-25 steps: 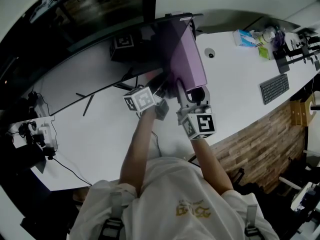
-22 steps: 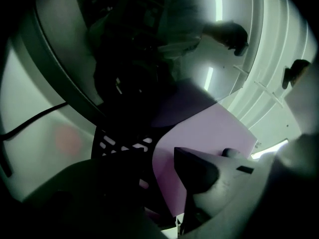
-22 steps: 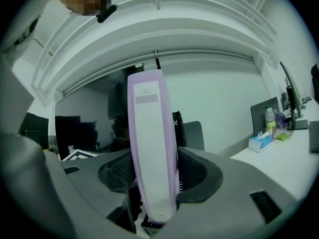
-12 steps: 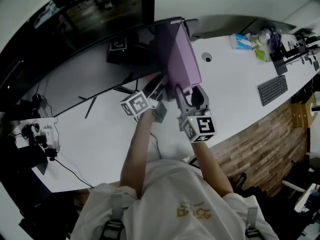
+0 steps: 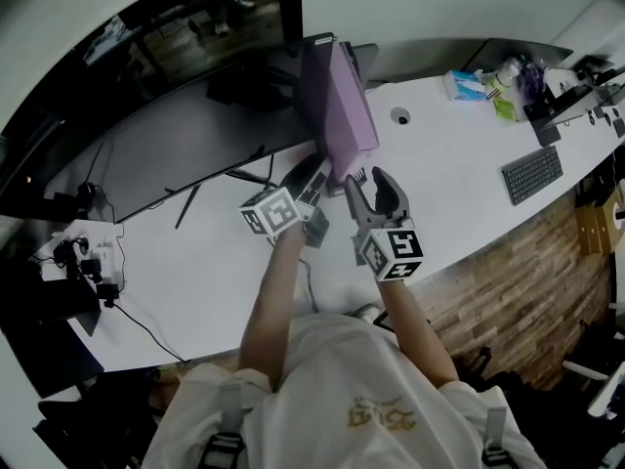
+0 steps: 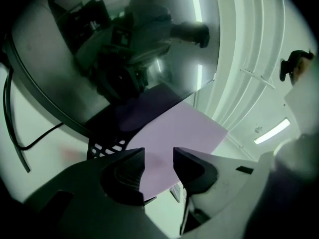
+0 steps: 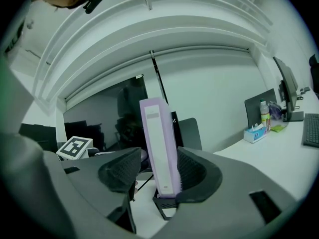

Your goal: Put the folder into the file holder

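The purple folder [image 5: 347, 115] stands upright in the black mesh file holder [image 7: 164, 205], near the far edge of the white worktop [image 5: 449, 154]. The right tool [image 5: 369, 182] is released just short of the folder, its jaws apart and touching nothing. The left tool [image 6: 158, 156] is released too. Its jaws have just been opening, then easing in slightly, and nothing is gripped between them.

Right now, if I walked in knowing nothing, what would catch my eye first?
The purple folder, standing on end in the black file holder mid-way along the white desk. Then the two grippers just in front of it, each bearing a marker cube: the left gripper, whose jaws have just been opening, and the right gripper, both open.
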`<state>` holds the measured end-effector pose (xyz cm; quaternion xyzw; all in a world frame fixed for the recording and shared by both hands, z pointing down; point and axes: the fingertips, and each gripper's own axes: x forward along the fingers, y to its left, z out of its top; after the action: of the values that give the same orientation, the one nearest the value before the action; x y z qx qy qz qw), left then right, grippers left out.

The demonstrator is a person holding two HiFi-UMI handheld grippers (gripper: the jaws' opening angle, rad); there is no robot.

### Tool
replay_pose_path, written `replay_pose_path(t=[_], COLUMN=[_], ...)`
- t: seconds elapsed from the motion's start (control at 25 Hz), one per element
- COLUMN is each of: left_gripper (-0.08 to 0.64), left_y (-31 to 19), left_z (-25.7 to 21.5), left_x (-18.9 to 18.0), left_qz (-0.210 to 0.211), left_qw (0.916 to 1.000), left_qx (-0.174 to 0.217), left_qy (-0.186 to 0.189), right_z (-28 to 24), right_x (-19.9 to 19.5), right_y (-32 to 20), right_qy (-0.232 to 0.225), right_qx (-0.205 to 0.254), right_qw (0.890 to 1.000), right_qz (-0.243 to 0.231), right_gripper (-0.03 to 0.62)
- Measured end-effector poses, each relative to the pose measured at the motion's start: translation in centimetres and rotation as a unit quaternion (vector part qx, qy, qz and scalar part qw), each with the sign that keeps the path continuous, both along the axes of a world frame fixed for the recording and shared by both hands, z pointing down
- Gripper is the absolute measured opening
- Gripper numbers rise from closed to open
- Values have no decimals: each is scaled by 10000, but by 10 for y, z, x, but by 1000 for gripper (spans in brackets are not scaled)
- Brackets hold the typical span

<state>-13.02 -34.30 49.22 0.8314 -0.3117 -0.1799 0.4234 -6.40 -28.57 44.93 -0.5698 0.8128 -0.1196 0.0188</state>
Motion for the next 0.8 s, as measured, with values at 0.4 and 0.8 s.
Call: replay_pose_path(t=[0.4, 0.8], left_gripper=[155, 136], left_y=[37, 89], left_z=[-25, -53], left_x=[17, -3], left_qz=[-179, -990], left_qw=[9931, 9738], left_qx=[630, 1152], left_qy=[-971, -1692], right_z=[-1, -9], right_x=[37, 68], right_y=[33, 70], right_qy=[-148, -15], right_qx=[-187, -63], right_qw=[9997, 9995], right_qz=[-74, -306], right_gripper=[193, 109])
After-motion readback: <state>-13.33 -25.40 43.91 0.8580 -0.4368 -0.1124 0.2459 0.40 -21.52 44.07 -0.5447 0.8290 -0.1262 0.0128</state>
